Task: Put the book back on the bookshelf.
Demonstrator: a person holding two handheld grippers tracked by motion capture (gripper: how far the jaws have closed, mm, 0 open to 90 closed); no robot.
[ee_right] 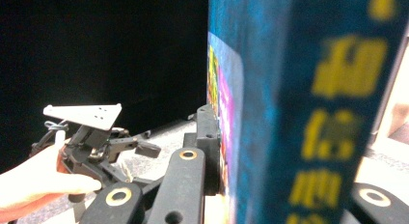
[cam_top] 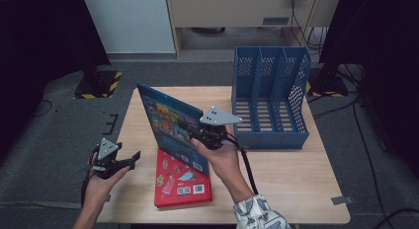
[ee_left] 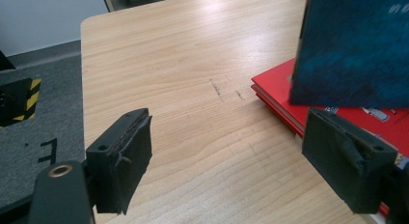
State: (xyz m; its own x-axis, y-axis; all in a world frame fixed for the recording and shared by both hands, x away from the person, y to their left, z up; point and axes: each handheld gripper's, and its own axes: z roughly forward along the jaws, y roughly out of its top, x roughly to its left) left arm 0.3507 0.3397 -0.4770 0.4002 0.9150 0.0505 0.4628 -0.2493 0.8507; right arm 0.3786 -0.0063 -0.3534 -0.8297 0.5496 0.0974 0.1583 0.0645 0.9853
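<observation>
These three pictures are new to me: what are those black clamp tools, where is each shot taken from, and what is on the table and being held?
There is no robot here. A person holds a hand-operated two-jaw gripper in each hand. The wide picture comes from a fixed camera above the table; the other two come from cameras riding on each gripper, looking along its black jaws.

On the wooden table lies a red book, flat near the front edge. At the back right stands a blue file rack with upright compartments.

The right gripper is shut on a blue book, holding it upright above the red one; its gripper view shows the spine close up. The left gripper is open and holds nothing, at the table's left edge.
</observation>
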